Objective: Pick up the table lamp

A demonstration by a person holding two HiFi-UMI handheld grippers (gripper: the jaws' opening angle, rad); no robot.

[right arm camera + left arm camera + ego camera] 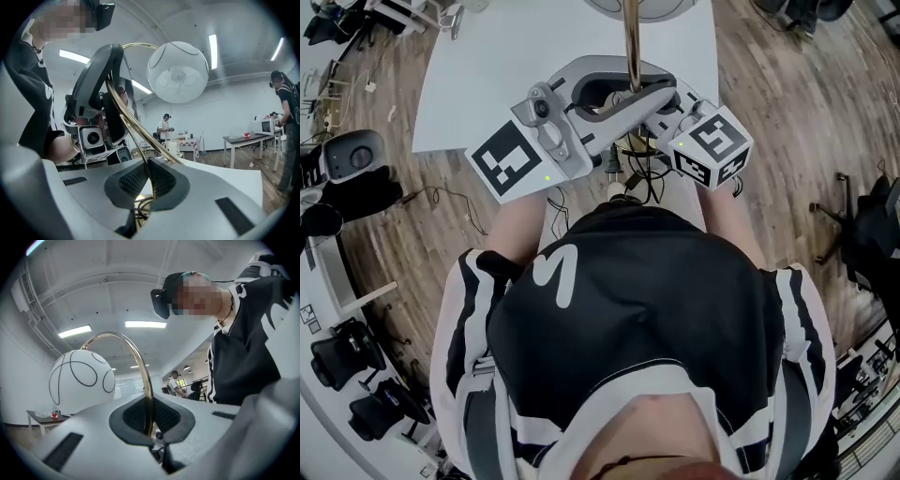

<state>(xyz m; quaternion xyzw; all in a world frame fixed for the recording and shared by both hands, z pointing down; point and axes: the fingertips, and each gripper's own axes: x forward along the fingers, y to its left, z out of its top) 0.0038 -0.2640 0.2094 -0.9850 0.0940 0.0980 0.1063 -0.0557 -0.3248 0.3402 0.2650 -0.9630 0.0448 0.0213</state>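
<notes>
No legible text in view

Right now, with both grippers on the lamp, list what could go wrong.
1. The left gripper and right gripper pinch only the thin, smooth brass stem; it could slip or spin between the pads.
2. The globe shade hangs off to one side at the end of the stem's curve, so its weight may twist the lamp.
3. The cord loops loose below the grippers and might snag.
</notes>
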